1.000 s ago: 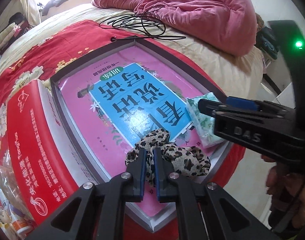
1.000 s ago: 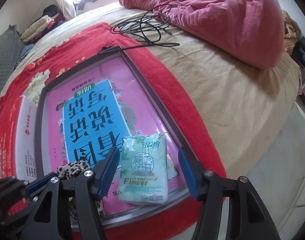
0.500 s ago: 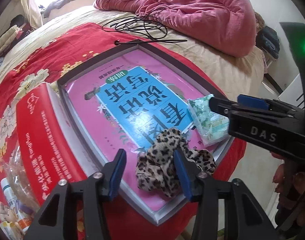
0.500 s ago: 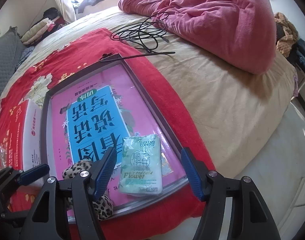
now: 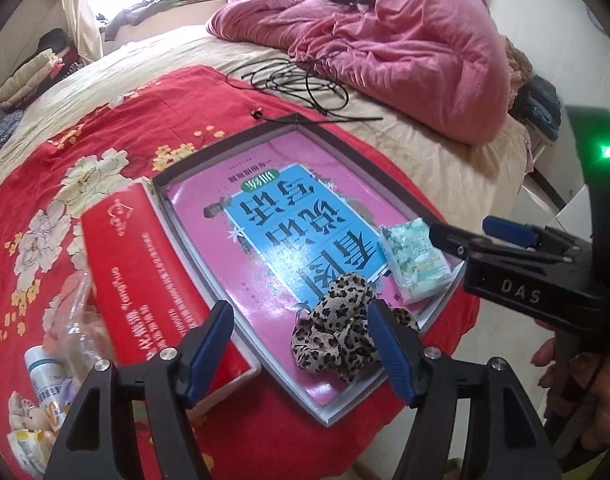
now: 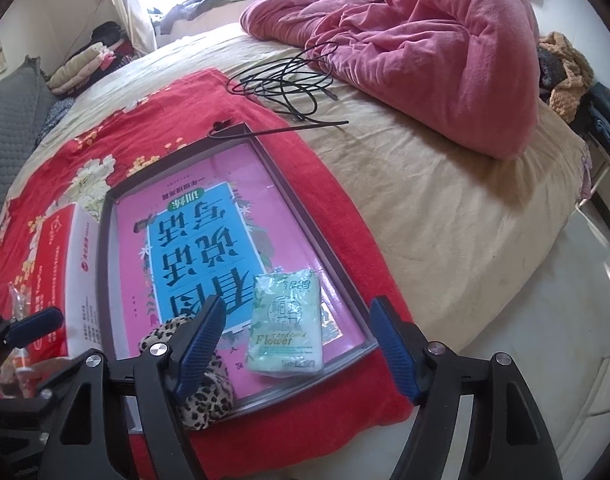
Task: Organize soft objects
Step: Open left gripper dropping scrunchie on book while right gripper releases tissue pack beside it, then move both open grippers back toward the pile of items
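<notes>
A shallow grey-rimmed cardboard box tray (image 5: 347, 148) lies on a red floral cloth (image 5: 85, 152) spread over the bed, and it holds a pink book with a blue title panel (image 5: 281, 220). On that book, at the tray's near end, rests a crumpled leopard-print fabric scrunchie (image 5: 337, 340). The left hand-held gripper (image 5: 301, 356) hangs above it with its jaws apart; they have just been opening, and the scrunchie lies loose below, the right blue pad in front of it and no pad pressing it. Just beside the scrunchie, in the tray's near right corner, sits a pale green plastic tissue packet printed "Flower" (image 6: 287, 328). The right hand-held gripper (image 6: 301, 344) hovers over the packet, jaws wide and just been opening, clear of it on both sides. A red and white carton (image 5: 145, 280) lies against the tray's left side. Beyond the tray's far end, a coiled black cable (image 6: 289, 80) lies on the beige sheet.
</notes>
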Demonstrator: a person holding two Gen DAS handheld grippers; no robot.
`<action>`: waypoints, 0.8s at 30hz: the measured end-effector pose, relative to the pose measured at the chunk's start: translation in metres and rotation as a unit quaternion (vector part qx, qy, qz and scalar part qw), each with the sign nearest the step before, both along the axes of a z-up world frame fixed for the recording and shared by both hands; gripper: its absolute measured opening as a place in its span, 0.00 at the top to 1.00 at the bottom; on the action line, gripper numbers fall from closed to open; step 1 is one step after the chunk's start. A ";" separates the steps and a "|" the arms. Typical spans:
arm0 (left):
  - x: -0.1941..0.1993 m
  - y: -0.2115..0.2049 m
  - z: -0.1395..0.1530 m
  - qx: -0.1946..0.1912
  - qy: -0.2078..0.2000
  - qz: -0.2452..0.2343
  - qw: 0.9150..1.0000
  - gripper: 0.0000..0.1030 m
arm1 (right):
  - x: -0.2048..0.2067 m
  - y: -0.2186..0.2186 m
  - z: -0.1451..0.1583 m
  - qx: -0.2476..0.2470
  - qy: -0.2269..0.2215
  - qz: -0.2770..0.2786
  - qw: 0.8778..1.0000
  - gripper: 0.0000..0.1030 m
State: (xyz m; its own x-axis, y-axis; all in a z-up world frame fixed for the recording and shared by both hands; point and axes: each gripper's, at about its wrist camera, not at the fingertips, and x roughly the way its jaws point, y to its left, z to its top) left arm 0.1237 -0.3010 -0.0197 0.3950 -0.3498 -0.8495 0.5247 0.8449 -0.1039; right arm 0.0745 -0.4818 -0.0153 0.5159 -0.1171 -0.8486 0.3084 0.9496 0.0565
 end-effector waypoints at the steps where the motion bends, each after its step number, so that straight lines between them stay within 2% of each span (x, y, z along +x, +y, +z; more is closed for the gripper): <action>1: -0.001 0.002 0.004 -0.001 -0.004 0.003 1.000 0.32 | -0.001 0.001 0.002 -0.001 -0.001 0.000 1.000 0.26; 5: -0.005 0.011 0.017 -0.007 -0.011 0.017 1.000 0.24 | -0.005 0.008 0.011 -0.008 -0.008 0.006 1.000 0.26; 24: -0.029 0.080 0.052 -0.022 -0.037 0.084 0.996 0.22 | -0.023 0.069 0.061 -0.049 -0.042 0.052 0.997 0.24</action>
State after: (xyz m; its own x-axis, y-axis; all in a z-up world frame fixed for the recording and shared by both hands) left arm 0.0946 -0.2214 0.0325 0.5111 -0.3110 -0.8013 0.3847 0.9164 -0.1103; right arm 0.0514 -0.4132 0.0452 0.5980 -0.1397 -0.7893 0.2065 0.9783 -0.0167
